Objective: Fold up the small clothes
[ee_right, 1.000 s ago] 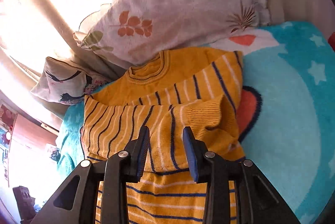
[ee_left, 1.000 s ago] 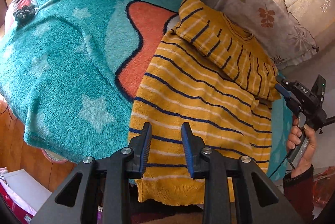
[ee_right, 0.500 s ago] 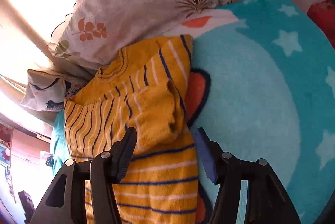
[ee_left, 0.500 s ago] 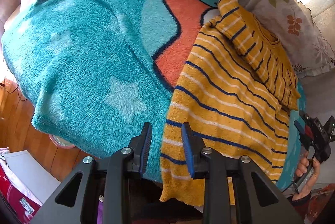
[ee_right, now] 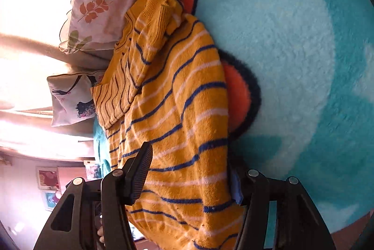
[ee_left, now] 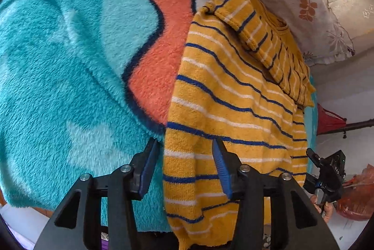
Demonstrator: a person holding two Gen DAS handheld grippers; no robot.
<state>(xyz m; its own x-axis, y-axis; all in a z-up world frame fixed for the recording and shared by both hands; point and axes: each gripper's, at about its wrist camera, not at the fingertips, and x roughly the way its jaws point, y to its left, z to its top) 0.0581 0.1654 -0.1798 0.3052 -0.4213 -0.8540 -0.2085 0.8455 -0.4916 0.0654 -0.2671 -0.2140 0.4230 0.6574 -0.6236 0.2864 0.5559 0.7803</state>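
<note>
Both grippers have spread wider since the earlier frames and now straddle the hem of the yellow striped sweater [ee_left: 233,98]. Left gripper [ee_left: 184,168] brackets the hem's left corner; right gripper [ee_right: 189,179] the opposite side (neither pinching). Sweater lies on the teal blanket [ee_left: 70,63], sleeves folded across, collar beside the leaf-print pillow [ee_left: 303,4].

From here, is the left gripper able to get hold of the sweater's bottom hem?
Probably yes. The left gripper is open, its fingers straddling the near corner of the striped sweater above the hem, with nothing lying between them and the fabric.
</note>
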